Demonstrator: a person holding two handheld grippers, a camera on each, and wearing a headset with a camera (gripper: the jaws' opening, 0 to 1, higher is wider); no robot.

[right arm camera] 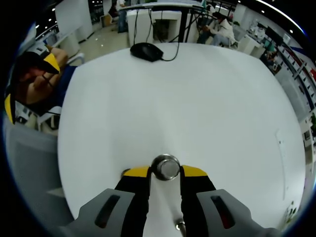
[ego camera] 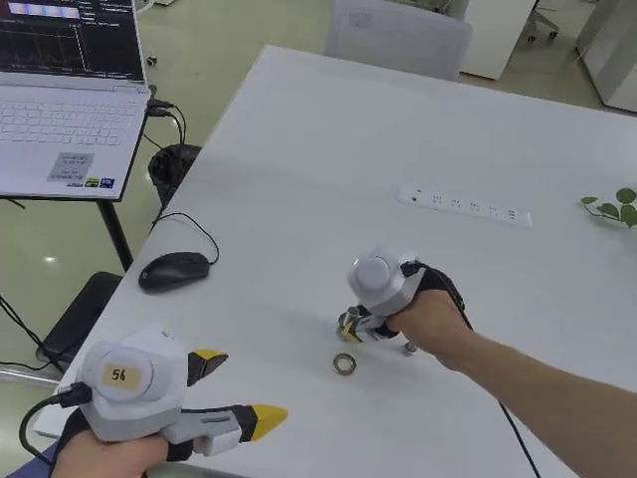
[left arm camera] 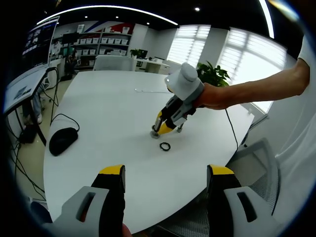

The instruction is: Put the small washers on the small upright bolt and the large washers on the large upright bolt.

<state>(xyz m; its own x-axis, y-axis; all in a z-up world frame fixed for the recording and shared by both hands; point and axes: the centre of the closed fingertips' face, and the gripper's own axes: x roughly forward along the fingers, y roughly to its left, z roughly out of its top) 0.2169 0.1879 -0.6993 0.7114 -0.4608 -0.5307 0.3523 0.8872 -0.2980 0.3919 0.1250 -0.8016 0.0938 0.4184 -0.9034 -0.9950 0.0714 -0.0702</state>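
Across the white counter (ego camera: 328, 149) my left gripper (ego camera: 247, 383) hangs over the near edge, fingers wide and holding nothing; my right gripper (ego camera: 350, 326) points down near the middle, fingers narrow around a metal piece (right arm camera: 165, 167); the right gripper view shows its round, shiny, silvery top; the head view shows a loose ring-shaped washer (ego camera: 344, 363) lying just beside.

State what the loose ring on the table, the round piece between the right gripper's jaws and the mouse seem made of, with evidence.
The loose ring is likely metal: shiny with pale glints. The round piece in the right gripper looks like polished steel: mirror-like silver face. The mouse seems matte black plastic: dull, even sheen.
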